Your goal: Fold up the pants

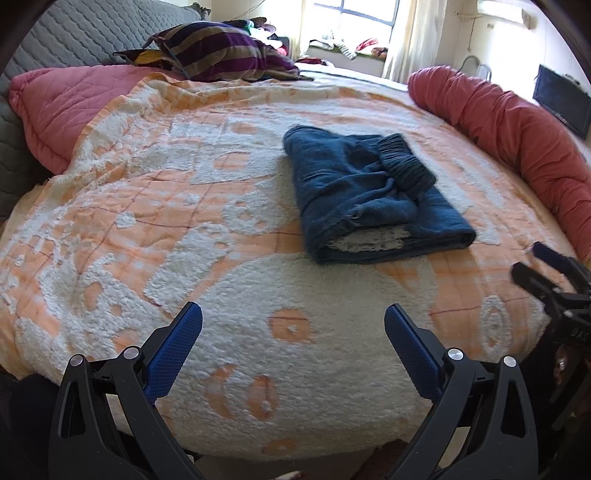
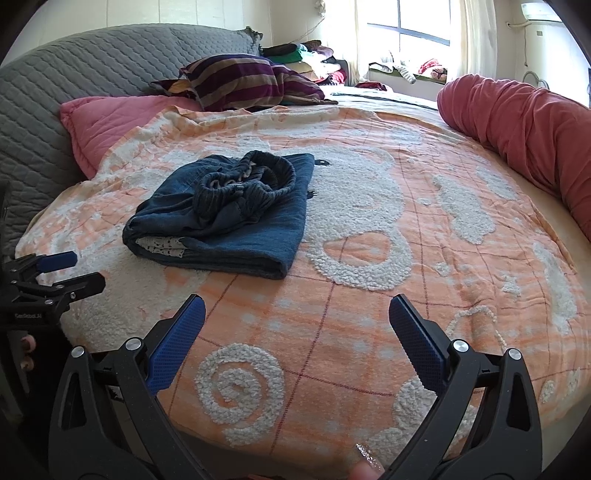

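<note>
The dark blue pants [image 1: 373, 195] lie folded into a compact rectangle on the orange and white blanket [image 1: 184, 221], ribbed waistband on top. They also show in the right wrist view [image 2: 229, 218], left of centre. My left gripper [image 1: 293, 317] is open and empty, held above the blanket near the bed's front edge, well short of the pants. My right gripper [image 2: 297, 310] is open and empty too, right of and nearer than the pants. Each gripper shows in the other's view: the right one [image 1: 535, 266] and the left one [image 2: 70, 269].
A red bolster [image 1: 517, 136] runs along the right side of the bed. A pink quilted pillow [image 1: 59, 107] and a striped pillow [image 1: 221, 55] lie at the head, against a grey headboard [image 2: 74, 74]. Clothes pile near the window [image 2: 406, 22].
</note>
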